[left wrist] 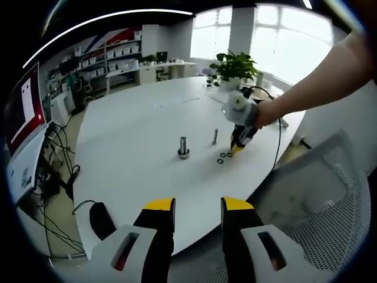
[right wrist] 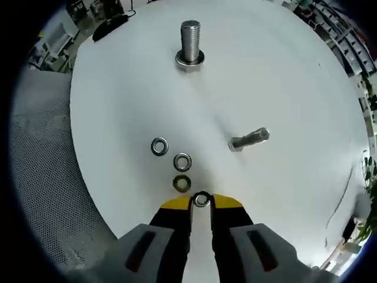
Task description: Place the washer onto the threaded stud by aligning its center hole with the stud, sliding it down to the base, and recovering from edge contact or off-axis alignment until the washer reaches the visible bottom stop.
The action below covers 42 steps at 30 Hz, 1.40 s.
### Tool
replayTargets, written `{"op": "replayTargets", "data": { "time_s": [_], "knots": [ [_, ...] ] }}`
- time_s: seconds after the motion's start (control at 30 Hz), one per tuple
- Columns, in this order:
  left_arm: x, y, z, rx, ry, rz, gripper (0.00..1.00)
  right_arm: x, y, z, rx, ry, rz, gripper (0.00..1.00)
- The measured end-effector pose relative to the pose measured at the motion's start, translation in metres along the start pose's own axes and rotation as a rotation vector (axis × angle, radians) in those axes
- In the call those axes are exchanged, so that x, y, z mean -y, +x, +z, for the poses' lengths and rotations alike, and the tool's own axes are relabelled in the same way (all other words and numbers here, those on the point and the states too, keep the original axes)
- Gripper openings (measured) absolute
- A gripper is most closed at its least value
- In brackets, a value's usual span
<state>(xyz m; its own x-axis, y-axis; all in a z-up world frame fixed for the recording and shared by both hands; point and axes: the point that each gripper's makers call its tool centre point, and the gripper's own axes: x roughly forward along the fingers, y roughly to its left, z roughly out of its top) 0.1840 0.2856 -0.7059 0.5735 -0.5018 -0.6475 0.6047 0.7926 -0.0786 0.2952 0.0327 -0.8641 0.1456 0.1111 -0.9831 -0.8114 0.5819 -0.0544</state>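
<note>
While round steel washer (right wrist: 201, 200) sits pinched, tool (right wrist: 201, 203) grips.

Washer (right wrist: 201, 200) pinched upright; threaded stud (right wrist: 190, 42) stands apart.

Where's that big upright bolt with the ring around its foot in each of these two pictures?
Left gripper view: the big stud stands near the middle of the white table, left of the right gripper.
Right gripper view: it stands at top centre, beyond the loose washers.
Shared landmark: the smaller bolt, right of the stud in both views.
</note>
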Motion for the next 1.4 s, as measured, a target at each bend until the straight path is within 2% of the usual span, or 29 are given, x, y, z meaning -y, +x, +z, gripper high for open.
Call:
{"op": "replayTargets", "data": {
  "time_s": [0.1, 0.37, 0.63, 0.93, 1.2, 1.4],
  "knots": [
    [0.000, 0.000, 0.001, 0.002, 0.001, 0.001, 0.29, 0.003, -0.006, 0.005, 0.022, 0.011, 0.003, 0.14],
    [0.000, 0.001, 0.000, -0.002, 0.001, 0.001, 0.29, 0.004, -0.020, 0.016, 0.041, -0.032, -0.001, 0.14],
    [-0.002, 0.000, 0.001, 0.003, 0.001, 0.012, 0.29, 0.020, -0.036, 0.030, 0.086, -0.040, -0.020, 0.14],
    [-0.003, 0.000, 0.000, 0.000, 0.002, 0.012, 0.29, 0.024, -0.052, 0.044, 0.127, -0.059, -0.043, 0.14],
    [-0.003, 0.000, 0.001, 0.006, 0.001, 0.013, 0.29, 0.033, -0.060, 0.064, 0.178, -0.099, -0.077, 0.14],
    [-0.003, 0.000, 0.001, 0.002, 0.003, 0.013, 0.29, 0.032, -0.056, 0.069, 0.170, -0.111, -0.078, 0.14]
  ]
}}
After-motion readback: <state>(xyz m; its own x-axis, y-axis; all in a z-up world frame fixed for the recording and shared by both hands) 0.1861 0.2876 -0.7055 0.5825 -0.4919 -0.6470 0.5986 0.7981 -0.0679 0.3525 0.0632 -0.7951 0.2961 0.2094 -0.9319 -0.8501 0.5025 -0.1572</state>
